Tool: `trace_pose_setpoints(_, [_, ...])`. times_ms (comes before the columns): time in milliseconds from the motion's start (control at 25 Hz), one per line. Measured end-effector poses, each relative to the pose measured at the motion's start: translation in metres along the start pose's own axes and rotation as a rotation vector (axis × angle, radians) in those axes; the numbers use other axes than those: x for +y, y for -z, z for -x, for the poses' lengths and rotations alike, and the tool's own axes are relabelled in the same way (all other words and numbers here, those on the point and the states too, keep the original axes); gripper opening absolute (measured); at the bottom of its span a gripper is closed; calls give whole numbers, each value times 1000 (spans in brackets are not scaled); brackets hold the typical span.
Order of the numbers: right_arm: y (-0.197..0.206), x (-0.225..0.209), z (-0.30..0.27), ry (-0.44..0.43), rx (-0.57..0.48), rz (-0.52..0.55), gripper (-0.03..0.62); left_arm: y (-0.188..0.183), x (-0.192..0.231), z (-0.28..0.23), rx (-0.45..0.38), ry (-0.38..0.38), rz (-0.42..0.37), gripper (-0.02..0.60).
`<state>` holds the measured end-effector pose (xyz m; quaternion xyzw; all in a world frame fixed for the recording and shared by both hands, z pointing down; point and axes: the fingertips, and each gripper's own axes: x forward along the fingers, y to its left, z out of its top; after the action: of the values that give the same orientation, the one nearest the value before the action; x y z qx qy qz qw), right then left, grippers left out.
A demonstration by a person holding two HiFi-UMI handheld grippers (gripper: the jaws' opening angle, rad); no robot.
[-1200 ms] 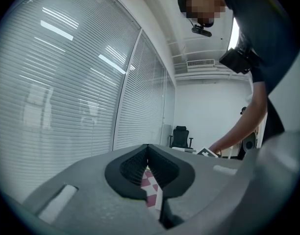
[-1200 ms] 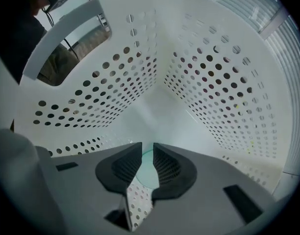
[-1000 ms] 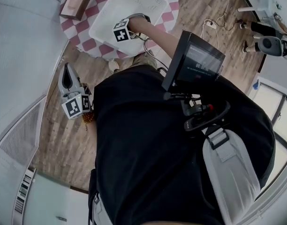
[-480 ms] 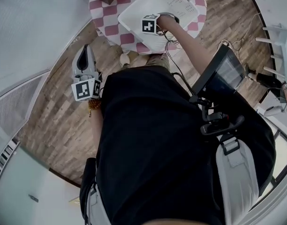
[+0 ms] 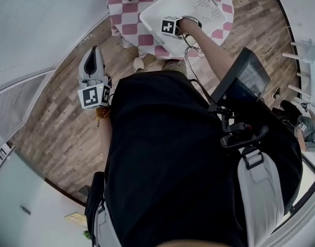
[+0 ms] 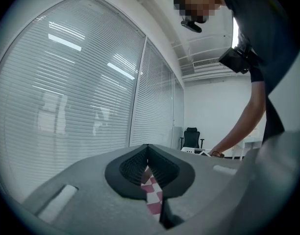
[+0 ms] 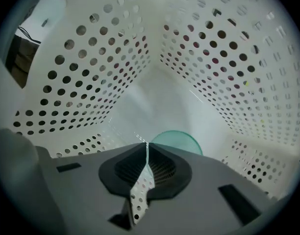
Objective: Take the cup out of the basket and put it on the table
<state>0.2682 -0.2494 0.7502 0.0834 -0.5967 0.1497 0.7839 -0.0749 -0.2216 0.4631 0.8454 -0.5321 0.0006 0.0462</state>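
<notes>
Reached steeply down into the white perforated basket (image 7: 86,77) on the checked desk (image 5: 127,24) with the right gripper (image 7: 147,143) and just closed its jaws on the rim of the green cup (image 7: 182,142). Met the cup on the basket floor, right at the tips and mostly to their right. Held the left gripper (image 6: 147,147) level, well apart from the basket, jaws together and empty.
</notes>
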Motion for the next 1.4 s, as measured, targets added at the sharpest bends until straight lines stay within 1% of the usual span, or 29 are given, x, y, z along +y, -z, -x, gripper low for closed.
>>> trace_pose_setpoints(80, [8, -4, -1, 7, 18, -20, 14, 2, 4, 3, -2, -10, 12, 6])
trace_pose_setpoints(240, [11, -13, 1, 12, 0, -21, 11, 5, 6, 4, 2, -13, 11, 6])
trace_pose_setpoints(400, [9, -13, 0, -37, -57, -57, 9, 7, 5, 0, 4, -2, 15, 6])
trace_pose_setpoints(480, [8, -14, 5, -41, -89, -70, 9, 7, 4, -1, 8, 3, 5, 6])
trace_pose_setpoints(560, [6, -23, 16, -13, -148, -93, 10, 7, 4, -1, 11, 4, 1, 6])
trace_pose_setpoints(640, [5, -36, 31, 17, -232, -144, 11, 8, 5, 0, 15, 5, 1, 6])
trace_pose_setpoints(720, [2, -49, 49, 17, -346, -204, 12, 10, 6, 1, 18, 3, 6, 6])
trace_pose_setpoints(760, [-1, -51, 58, 12, -406, -205, 12, 9, 6, 2, 19, 2, 6, 6])
trace_pose_setpoints(800, [-3, -50, 65, 12, -454, -173, 14, 9, 6, 2, 20, 0, 3, 6])
trace_pose_setpoints(840, [-5, -48, 69, 20, -483, -114, 16, 9, 7, 3, 21, -2, 0, 6])
trace_pose_setpoints(880, [-6, -44, 70, 34, -492, -43, 36, 9, 8, 3, 22, -4, -3, 6])
trace_pose_setpoints(920, [-6, -40, 68, 47, -485, 23, 104, 8, 9, 3, 22, -7, -3, 6])
trace_pose_setpoints(960, [-5, -36, 64, 54, -465, 76, 139, 8, 10, 3, 22, -10, -1, 6])
trace_pose_setpoints(1040, [-3, -31, 58, 86, -416, 185, 156, 8, 12, 2, 22, -17, 1, 6])
trace_pose_setpoints(1120, [-5, -29, 52, 158, -368, 343, 164, 7, 15, 2, 22, -25, -1, 6])
trace_pose_setpoints(1200, [-10, -27, 48, 223, -350, 475, 164, 7, 16, 3, 20, -31, 7, 6])
trace_pose_setpoints(1320, [-14, -24, 41, 292, -364, 583, 164, 2, 14, 13, 19, -36, 2, 6])
trace_pose_setpoints(1400, [-17, -25, 33, 320, -373, 637, 164, 2, 15, 16, 24, -45, -8, 6])
